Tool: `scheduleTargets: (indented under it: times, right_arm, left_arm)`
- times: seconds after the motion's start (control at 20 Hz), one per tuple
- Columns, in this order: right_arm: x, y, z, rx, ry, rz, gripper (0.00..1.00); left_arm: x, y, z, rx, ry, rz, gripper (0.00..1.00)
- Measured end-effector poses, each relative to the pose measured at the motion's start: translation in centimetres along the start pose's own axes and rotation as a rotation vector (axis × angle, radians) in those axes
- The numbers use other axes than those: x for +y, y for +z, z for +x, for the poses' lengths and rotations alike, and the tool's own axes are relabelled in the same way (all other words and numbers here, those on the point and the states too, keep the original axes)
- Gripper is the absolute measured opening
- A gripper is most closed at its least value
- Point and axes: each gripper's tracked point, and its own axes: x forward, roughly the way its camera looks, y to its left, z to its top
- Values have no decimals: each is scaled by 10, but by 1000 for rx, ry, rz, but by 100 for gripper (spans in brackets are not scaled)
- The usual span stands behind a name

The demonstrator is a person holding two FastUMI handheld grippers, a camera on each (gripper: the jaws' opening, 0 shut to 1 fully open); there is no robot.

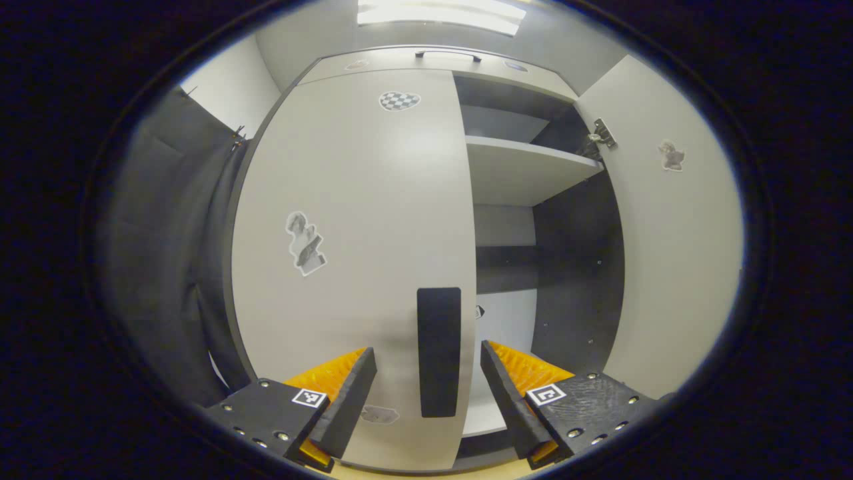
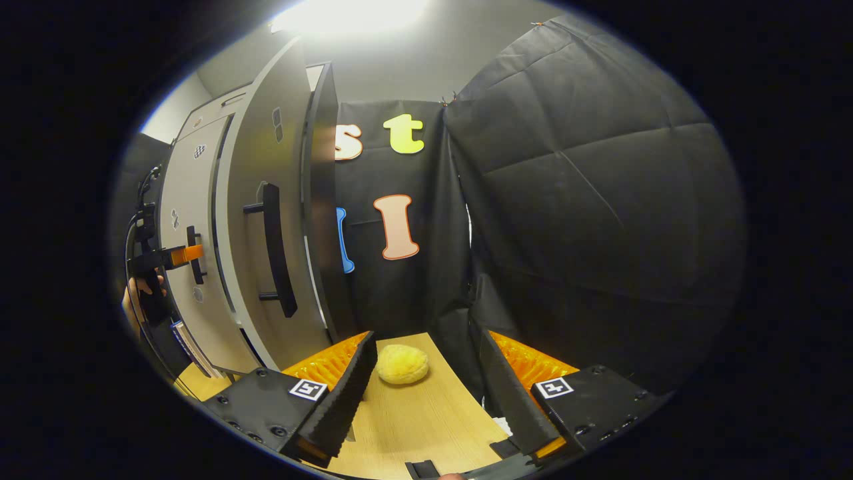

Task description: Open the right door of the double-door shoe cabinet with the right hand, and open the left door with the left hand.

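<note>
Cabinet [image 1: 506,173] right door [image 1: 673,253] open, shelves bare; left gripper [image 1: 426,373] agape around left-door handle [image 1: 438,351]; right gripper [image 2: 423,373] agape

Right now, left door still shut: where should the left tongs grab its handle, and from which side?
Grip the handle mid-bar, straight on from the front. It is a vertical bar near the left door's inner edge, already centred between the open left tongs. The right gripper view shows it standing off the panel on posts, so one finger should fit each side. Then close and pull.

The left door [image 1: 353,220] looks smooth and matt, its handle [image 1: 438,352] matt black. The tabletop [image 2: 413,420] shows wood grain; the hinge [image 1: 602,133] is shiny metal.
</note>
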Motion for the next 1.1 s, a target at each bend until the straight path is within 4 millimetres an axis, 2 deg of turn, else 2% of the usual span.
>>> scheduleTargets:
  times: [0.15,0.2,0.25,0.3,0.35,0.4,0.5,0.6,0.7,0.95,1.0,1.05,1.1]
  right_arm:
    - [1,-1,0,-2,4,3,98]
    - [1,1,0,-5,7,5,97]
    - [2,1,0,-9,11,6,93]
    - [2,2,0,-12,13,5,97]
    - [2,2,1,-12,16,1,93]
    - [1,2,1,-12,17,-4,97]
    - [-1,2,0,-9,20,-11,100]
    - [2,3,-1,-13,34,-16,98]
    - [1,3,-2,-13,39,-28,98]
    - [1,7,-2,-21,65,-25,98]
    - [2,9,-3,-25,71,-21,93]
    - [4,10,-3,-27,78,-18,98]
    - [4,11,-3,-31,85,-17,98]
  left_arm:
    - [0,-11,9,34,2,5,94]
    - [3,-11,11,33,11,1,79]
    - [2,-11,12,35,4,-3,67]
    - [1,-14,14,39,0,-8,62]
    - [-5,-13,13,34,-25,-30,65]
    - [-8,-13,13,31,-22,-38,46]
    - [-8,-13,13,42,-8,3,37]
    - [-8,-13,13,52,-6,5,29]
    - [-7,-14,11,56,-10,-26,23]
    - [-7,-12,-2,58,-28,-54,18]
    - [-6,-12,-5,62,-33,-62,15]
    - [-7,-10,-10,67,-40,-58,16]
    - [-6,-10,-15,69,-44,-58,15]
